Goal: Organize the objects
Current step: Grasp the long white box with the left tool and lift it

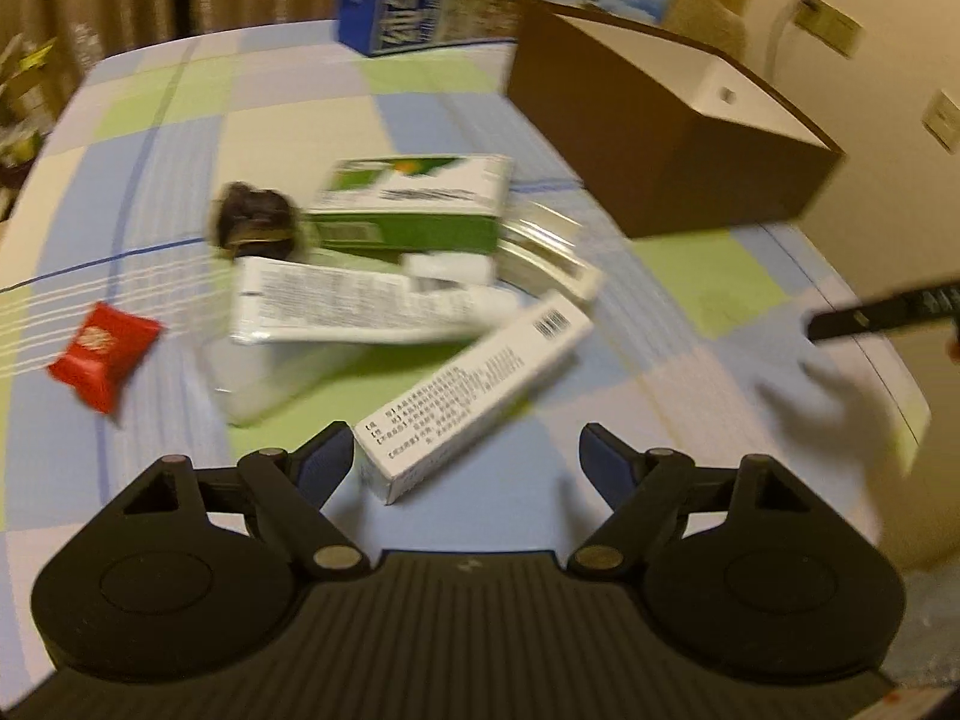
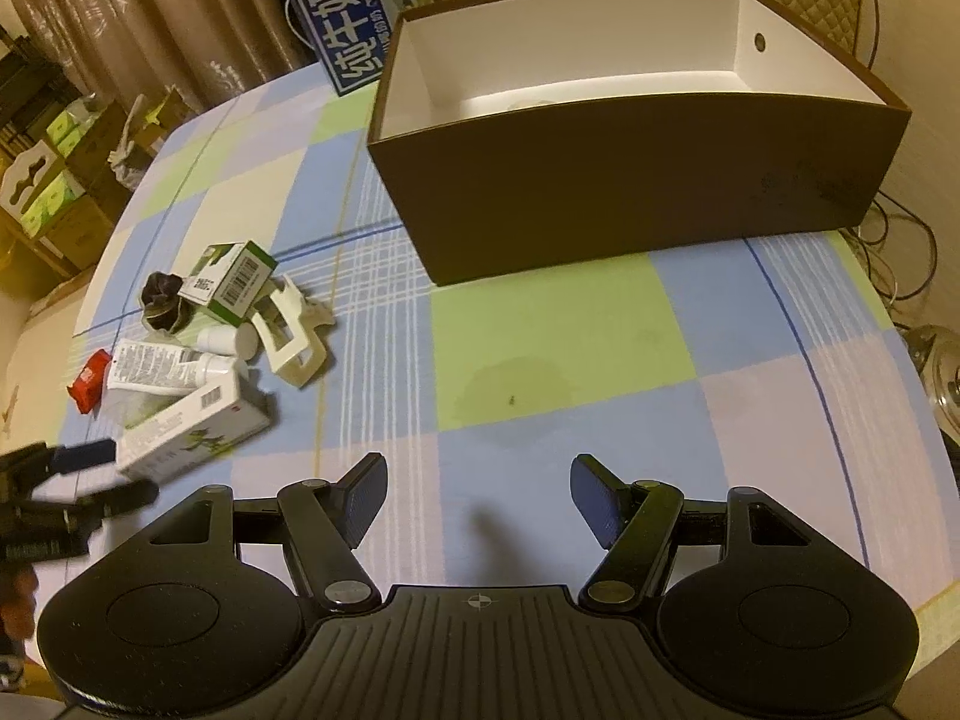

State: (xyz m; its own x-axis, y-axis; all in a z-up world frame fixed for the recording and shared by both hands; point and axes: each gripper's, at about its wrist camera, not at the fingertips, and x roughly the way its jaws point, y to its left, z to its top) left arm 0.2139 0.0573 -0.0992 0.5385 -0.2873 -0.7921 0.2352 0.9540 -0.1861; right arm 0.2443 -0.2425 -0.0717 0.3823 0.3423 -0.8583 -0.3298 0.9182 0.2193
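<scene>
Left gripper (image 1: 465,459) near carton (image 1: 474,396) (blurred)

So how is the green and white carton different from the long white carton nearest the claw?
The green and white cardboard carton has green sides and sits at the far side of the pile, beside a dark scrunchie-like thing. The long white cardboard carton is slimmer, mostly white with printed text, and lies askew with its near end between the open fingers of the left claw. Both carry a barcode and rest on the checked tablecloth.

both grippers (image 1: 465,456) (image 2: 477,501) are black, ribbed, with blue-padded jaws and silver pivots.
</scene>
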